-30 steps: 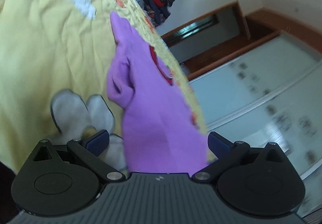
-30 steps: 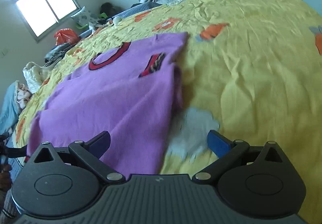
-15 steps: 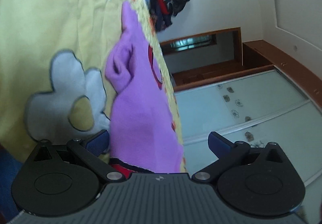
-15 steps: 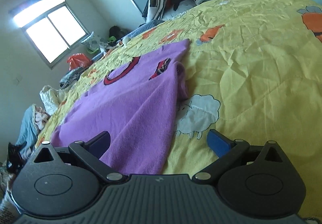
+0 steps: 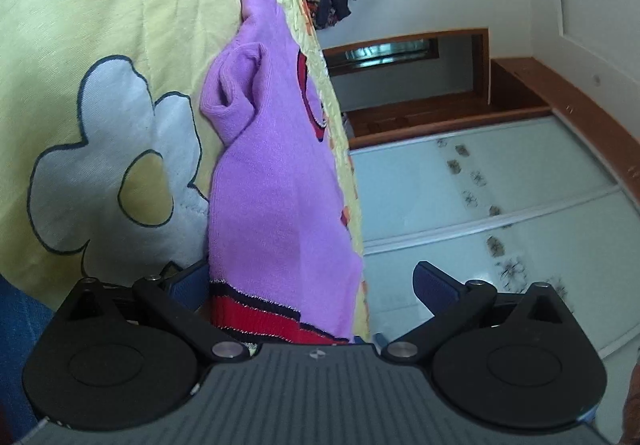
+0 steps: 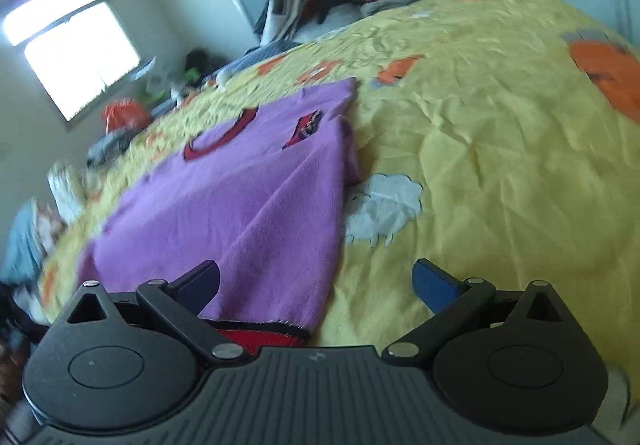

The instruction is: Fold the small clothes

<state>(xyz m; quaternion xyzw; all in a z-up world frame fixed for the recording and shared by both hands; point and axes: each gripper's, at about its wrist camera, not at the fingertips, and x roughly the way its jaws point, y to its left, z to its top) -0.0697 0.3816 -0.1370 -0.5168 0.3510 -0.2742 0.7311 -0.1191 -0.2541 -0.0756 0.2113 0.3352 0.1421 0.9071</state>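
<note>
Left wrist view: the left claw point(image 5: 312, 283) is sitting wide open and gripping nothing, its jaws straddling the red-striped hem of the purple sweater point(image 5: 276, 197), which is lying flat on the yellow bedspread point(image 5: 80, 5) beside a white flower print point(image 5: 116, 149). Right wrist view: the right claw point(image 6: 316, 281) is likewise gaping wide and empty over the hem's other corner, the sweater lying neck-away beside a white sheep print point(image 6: 384, 205); edges are blurring.
</note>
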